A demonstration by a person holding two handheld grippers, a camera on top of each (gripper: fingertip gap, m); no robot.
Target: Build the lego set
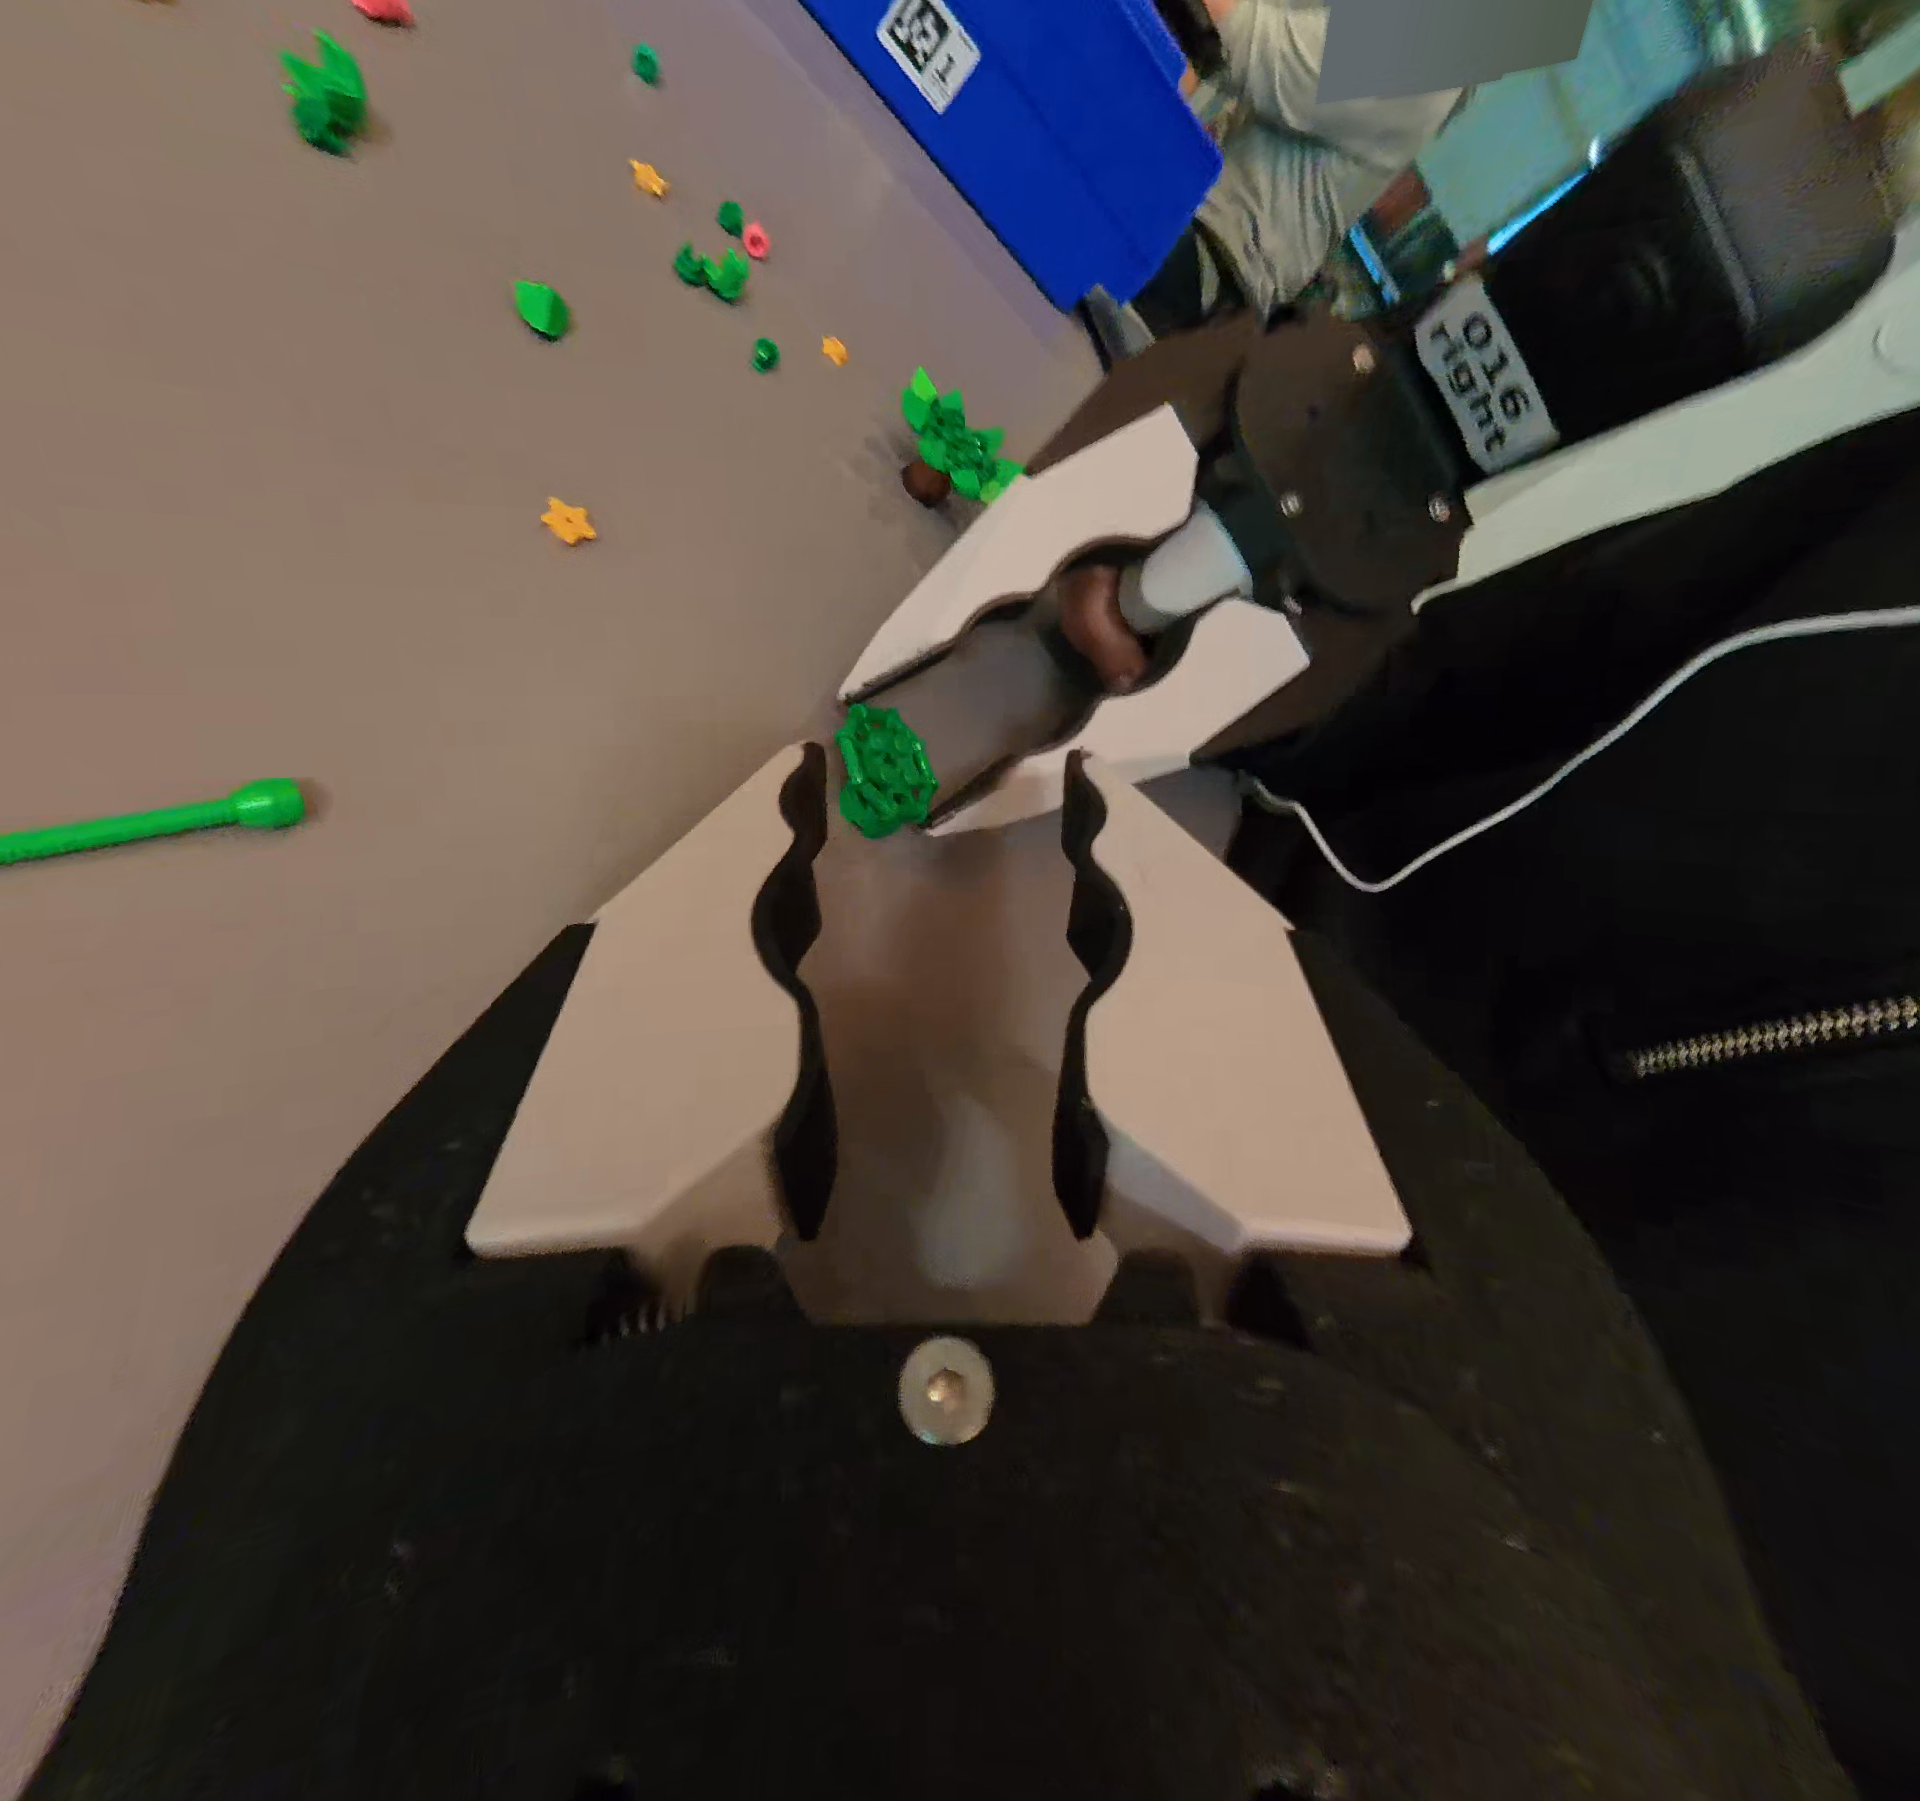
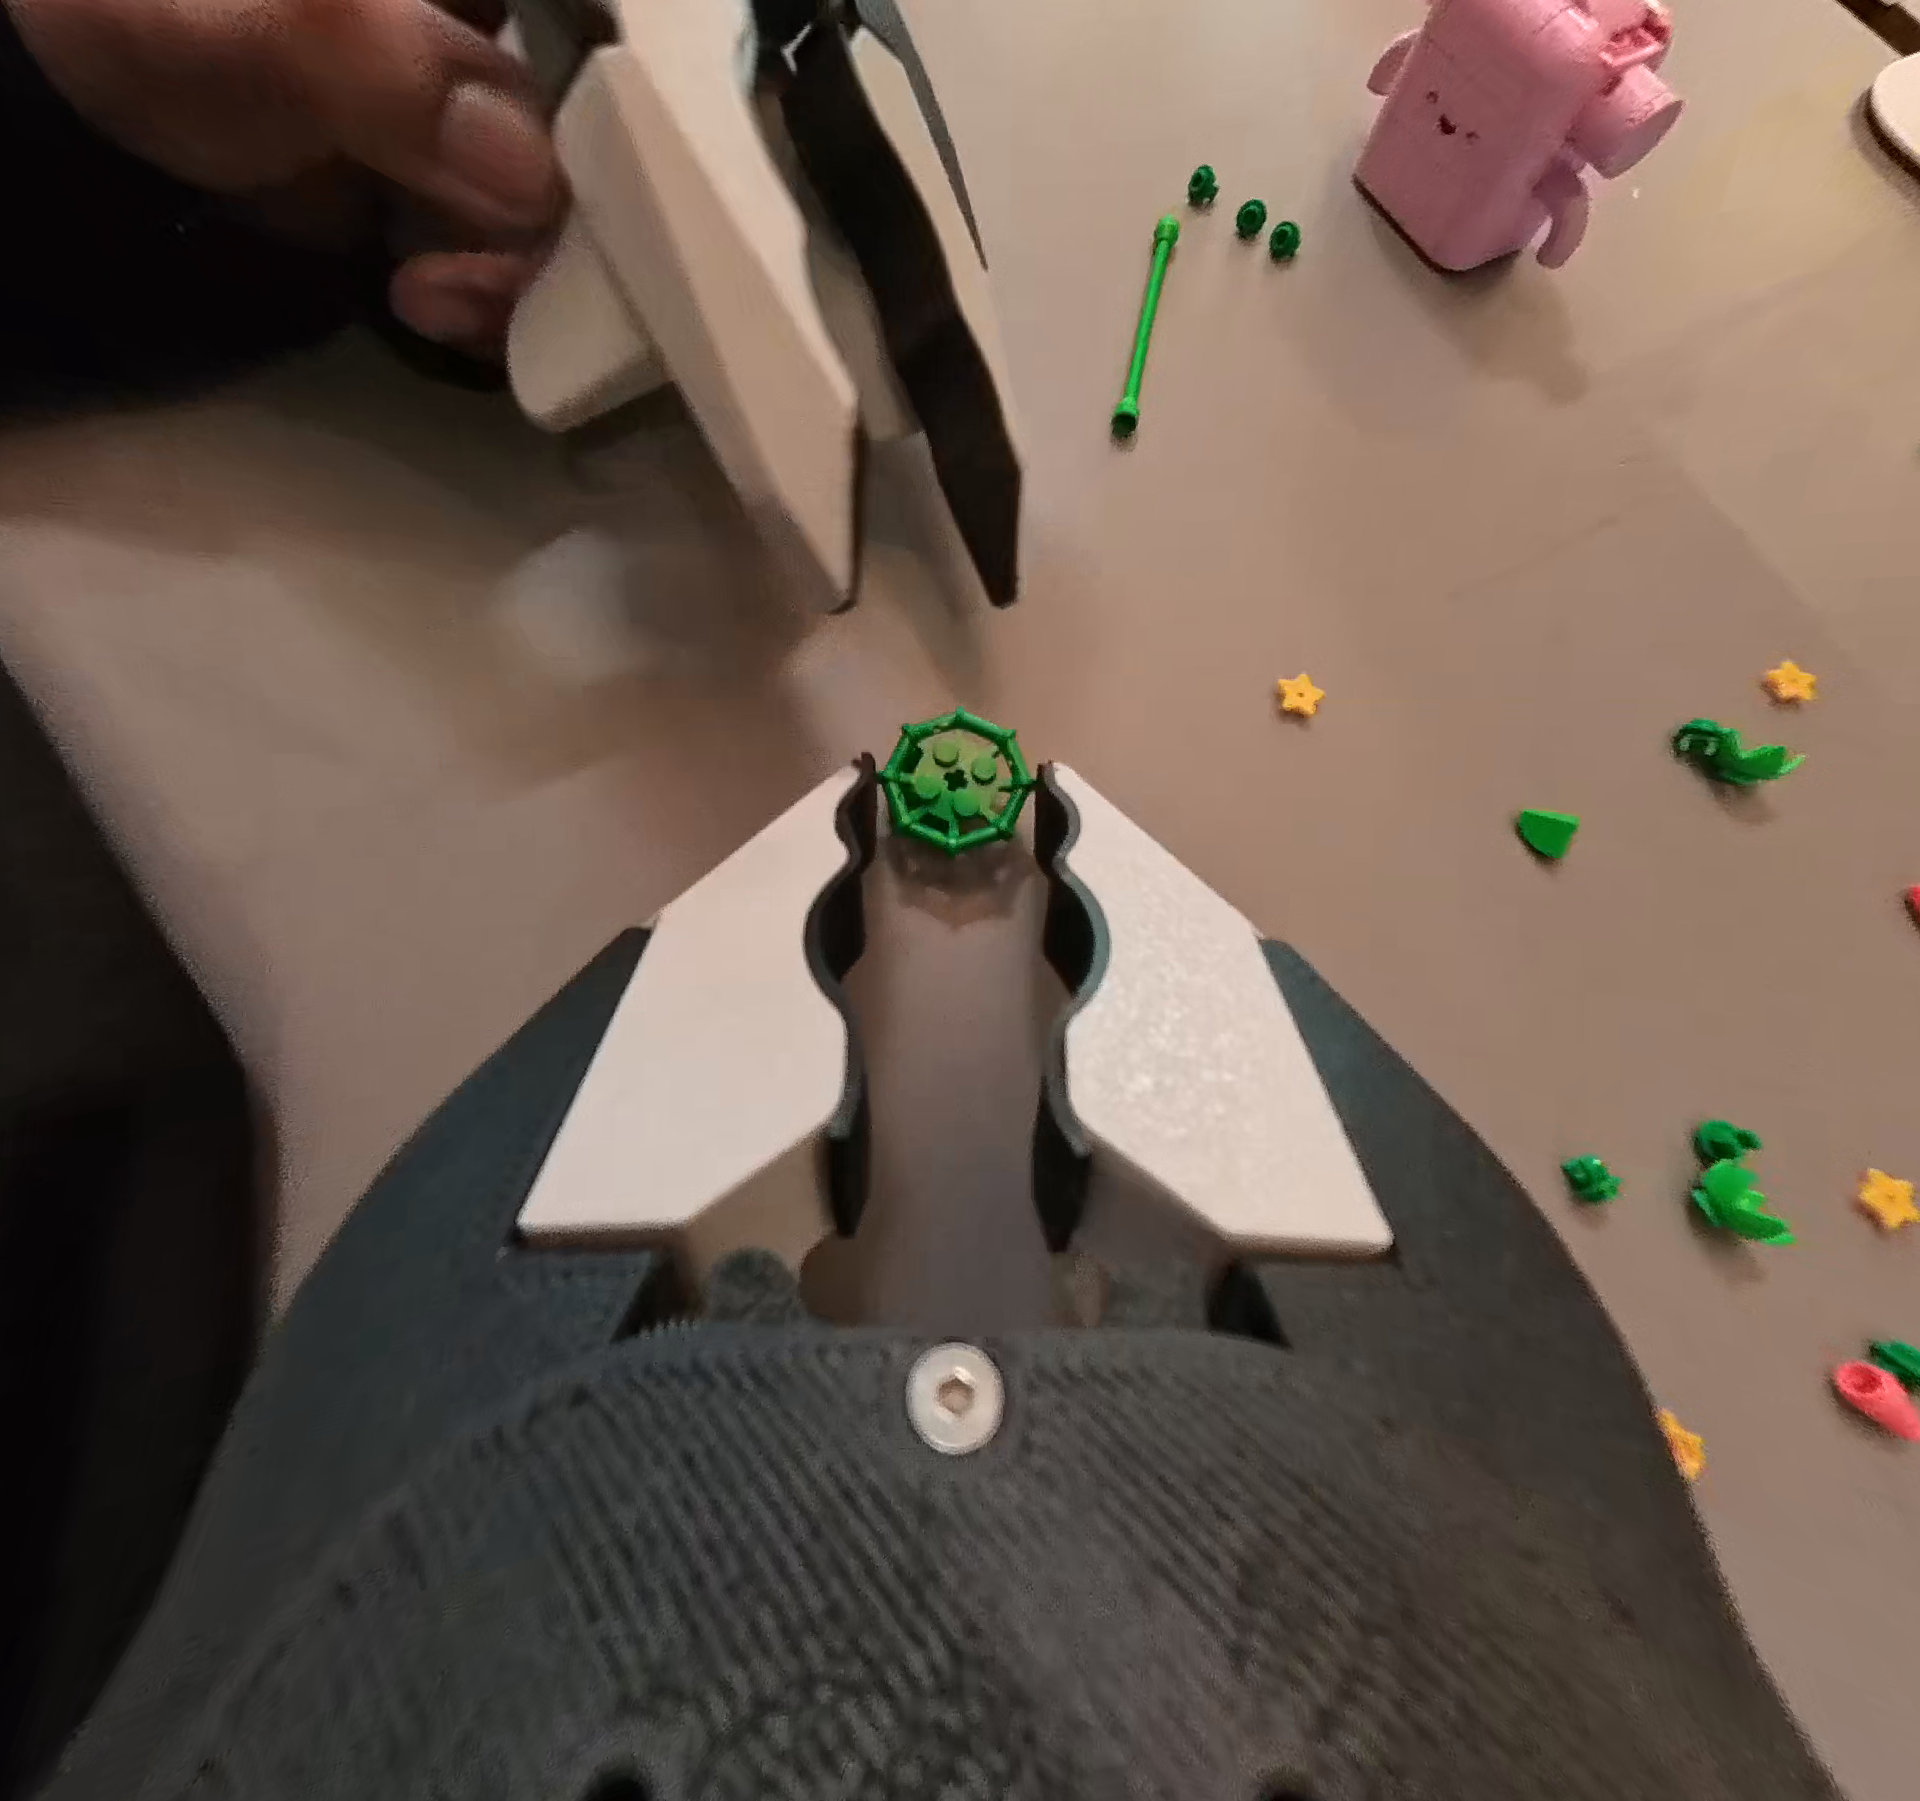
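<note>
- Because the left gripper carries nothing, its jaws are kept apart in the left wrist view, and they are pointed at the green wheel piece, which is pinched at the tips of the right gripper above the bench, probably for a handover.
- In the right wrist view, the green wheel piece is held narrowly between the jaws with its studs turned up, so that another part can be pressed on; the green rod is left lying apart.

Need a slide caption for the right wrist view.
Right gripper pinching a green wheel piece above the table.
</note>
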